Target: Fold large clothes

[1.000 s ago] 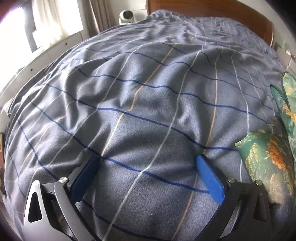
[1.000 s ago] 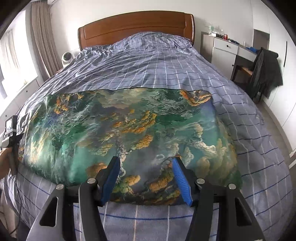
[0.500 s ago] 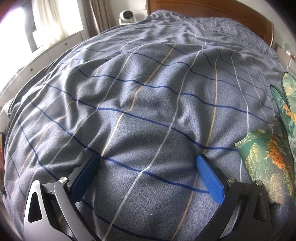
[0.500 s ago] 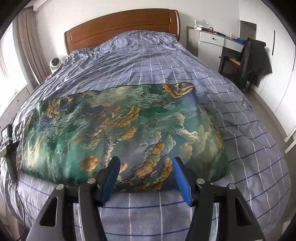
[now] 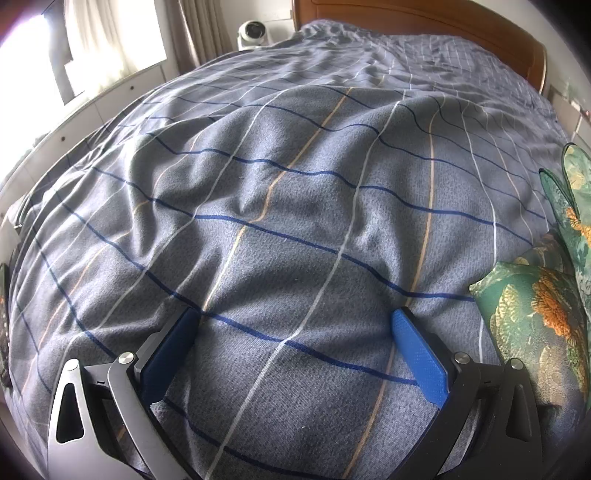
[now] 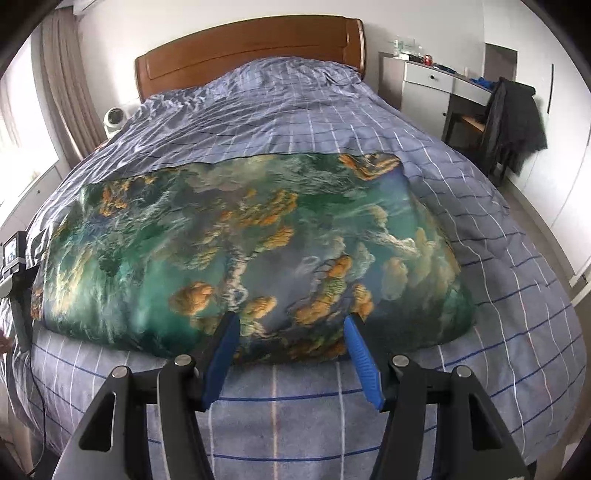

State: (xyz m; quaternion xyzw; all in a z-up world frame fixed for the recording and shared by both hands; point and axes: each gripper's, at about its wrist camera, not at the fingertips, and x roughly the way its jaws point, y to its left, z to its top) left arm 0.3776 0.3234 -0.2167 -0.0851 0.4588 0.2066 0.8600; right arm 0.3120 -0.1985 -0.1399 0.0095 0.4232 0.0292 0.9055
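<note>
Green-orange printed garment (image 6: 236,251) lies flat across the checked duvet (image 6: 498,258), apparently one fold in; further folds judged outstanding. Right gripper (image 6: 291,354) half-spread, empty, at near hem. Left gripper (image 5: 295,354) wide, empty, over bedding beside it.

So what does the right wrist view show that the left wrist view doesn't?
Only the right wrist view: the green patterned cloth spread whole across the bed, the white desk and a dark jacket on a chair.
Only the left: the window and open left fingers.
Both: the checked bedcover, headboard and white fan.
</note>
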